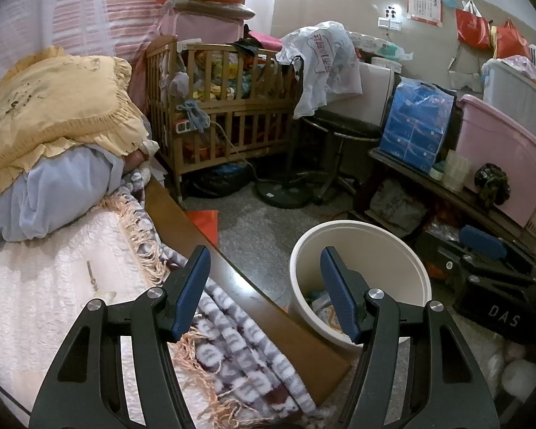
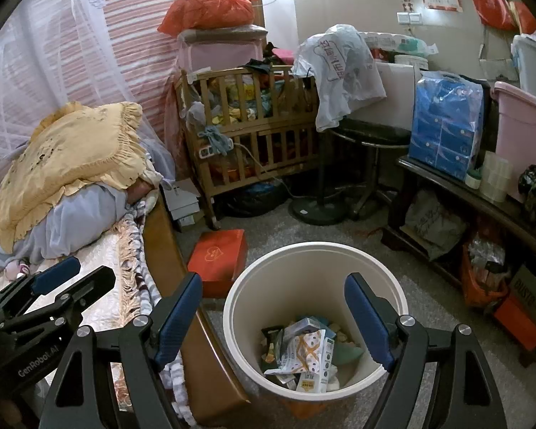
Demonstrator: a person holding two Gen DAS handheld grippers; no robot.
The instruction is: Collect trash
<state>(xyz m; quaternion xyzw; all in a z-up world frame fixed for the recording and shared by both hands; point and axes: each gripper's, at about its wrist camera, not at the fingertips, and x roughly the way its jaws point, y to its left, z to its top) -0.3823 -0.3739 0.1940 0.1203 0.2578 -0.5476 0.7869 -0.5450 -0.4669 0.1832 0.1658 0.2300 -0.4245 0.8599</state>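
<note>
Both grippers, left (image 1: 264, 293) and right (image 2: 273, 318), are held spread and empty above the bin (image 2: 393, 286), where wrappers (image 2: 303, 354) are piled.

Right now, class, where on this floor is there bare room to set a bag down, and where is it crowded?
Bare floor lies between the white bin, the crib and the stool base. A smaller patch sits right of the bin, before the low bench. It is crowded under that bench and around the red box by the bed.
</note>
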